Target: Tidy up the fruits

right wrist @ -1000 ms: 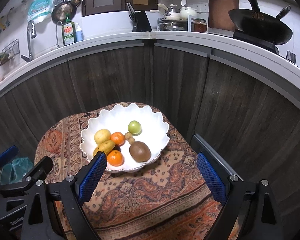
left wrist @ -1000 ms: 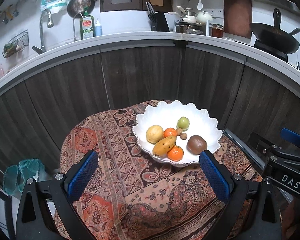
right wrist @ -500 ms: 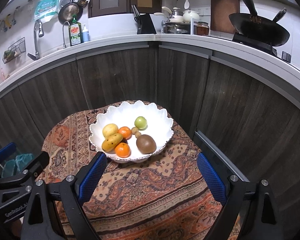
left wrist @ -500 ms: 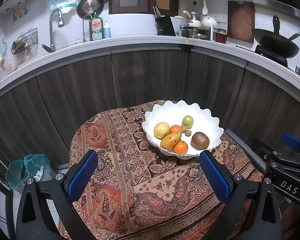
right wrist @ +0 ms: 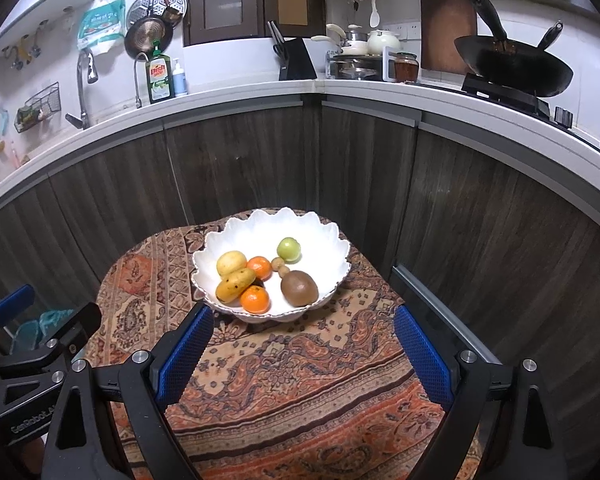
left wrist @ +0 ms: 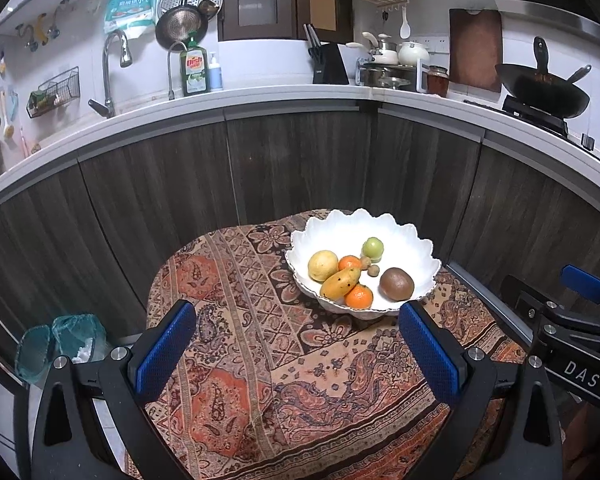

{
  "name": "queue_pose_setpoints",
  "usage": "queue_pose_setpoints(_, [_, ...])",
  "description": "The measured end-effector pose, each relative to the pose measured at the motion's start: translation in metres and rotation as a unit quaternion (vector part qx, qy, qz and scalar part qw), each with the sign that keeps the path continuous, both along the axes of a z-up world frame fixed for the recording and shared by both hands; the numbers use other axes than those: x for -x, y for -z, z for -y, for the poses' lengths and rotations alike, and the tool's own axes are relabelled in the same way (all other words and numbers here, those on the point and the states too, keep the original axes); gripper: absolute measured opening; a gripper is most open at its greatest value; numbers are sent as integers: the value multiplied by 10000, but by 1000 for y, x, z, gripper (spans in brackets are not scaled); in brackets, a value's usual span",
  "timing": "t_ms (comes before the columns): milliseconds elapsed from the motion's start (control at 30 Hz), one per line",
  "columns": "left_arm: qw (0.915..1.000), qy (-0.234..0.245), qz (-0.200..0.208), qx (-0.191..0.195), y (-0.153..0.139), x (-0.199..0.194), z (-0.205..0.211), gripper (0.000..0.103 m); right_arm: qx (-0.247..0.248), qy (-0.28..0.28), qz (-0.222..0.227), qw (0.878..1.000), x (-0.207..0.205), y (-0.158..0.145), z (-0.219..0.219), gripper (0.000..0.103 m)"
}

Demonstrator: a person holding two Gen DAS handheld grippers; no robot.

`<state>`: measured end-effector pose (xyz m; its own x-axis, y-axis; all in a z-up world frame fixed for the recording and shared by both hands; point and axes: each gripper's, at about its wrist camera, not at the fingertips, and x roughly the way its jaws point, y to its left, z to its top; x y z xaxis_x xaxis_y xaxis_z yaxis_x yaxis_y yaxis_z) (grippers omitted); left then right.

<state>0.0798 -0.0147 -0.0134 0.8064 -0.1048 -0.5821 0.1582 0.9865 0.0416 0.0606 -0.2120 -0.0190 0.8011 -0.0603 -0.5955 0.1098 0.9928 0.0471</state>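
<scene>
A white scalloped bowl (left wrist: 404, 236) (right wrist: 324, 236) stands on a small table with a patterned cloth (left wrist: 240, 320) (right wrist: 300, 360). In it lie a yellow fruit (left wrist: 322, 265), a mango (left wrist: 340, 283), two oranges (left wrist: 359, 296), a green fruit (left wrist: 372, 248), a brown kiwi (left wrist: 396, 283) and two small brown nuts (left wrist: 374, 270). My left gripper (left wrist: 296, 348) is open and empty, held back from the bowl over the cloth. My right gripper (right wrist: 300, 344) is open and empty, just in front of the bowl.
Dark wood cabinet fronts (left wrist: 292, 168) curve behind the table under a white counter (left wrist: 260, 98) with a sink tap, dish soap, knife block, pots and a wok (right wrist: 512, 64). A teal bin bag (left wrist: 60, 340) sits on the floor to the left.
Both grippers have pulled back and up from the bowl, so it looks smaller and farther. Both stay open. The fruits have not moved.
</scene>
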Motion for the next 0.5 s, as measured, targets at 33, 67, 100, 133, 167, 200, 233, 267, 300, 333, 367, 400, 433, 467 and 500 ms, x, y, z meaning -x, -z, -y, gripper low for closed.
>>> queue_pose_setpoints(33, [10000,1,-1,7,0,0,0,103,-3,4,6,10000,1,0,1,92])
queue_pose_setpoints(67, [10000,1,4,6,-1,1,1,103,-3,7,13,10000,1,-1,1,92])
queue_pose_setpoints(100, [10000,8,6,2,-1,1,1,103,1,9,16,10000,1,-2,2,92])
queue_pose_setpoints(133, [10000,12,8,3,-1,1,1,103,2,14,18,10000,1,-2,1,92])
queue_pose_setpoints(167, [10000,9,14,-1,-2,1,1,103,2,18,20,10000,1,-1,2,92])
queue_pose_setpoints(200, [10000,1,20,-10,-2,1,2,103,1,28,20,10000,1,-1,2,92])
queue_pose_setpoints(233, [10000,4,25,-9,-2,0,2,103,8,31,23,10000,0,-1,2,92])
queue_pose_setpoints(267, [10000,-3,34,-16,-3,0,2,103,14,33,21,10000,1,-1,2,92])
queue_pose_setpoints(300, [10000,-3,44,-29,-3,0,2,103,11,32,15,10000,0,0,2,92])
queue_pose_setpoints(333, [10000,-7,49,-36,-3,0,3,103,9,31,13,10000,0,0,2,92])
queue_pose_setpoints(367, [10000,-12,48,-32,-3,0,2,103,14,31,13,10000,0,0,2,92])
queue_pose_setpoints(400, [10000,-1,48,-27,-3,0,2,103,16,25,10,10000,0,0,3,92])
queue_pose_setpoints(433, [10000,2,49,-29,-3,0,2,103,18,26,10,10000,0,0,3,92])
queue_pose_setpoints(467, [10000,-3,48,-42,-3,-1,2,103,18,30,10,10000,0,0,2,92])
queue_pose_setpoints(500, [10000,-5,43,-38,-3,-1,2,103,19,28,9,10000,0,0,3,92])
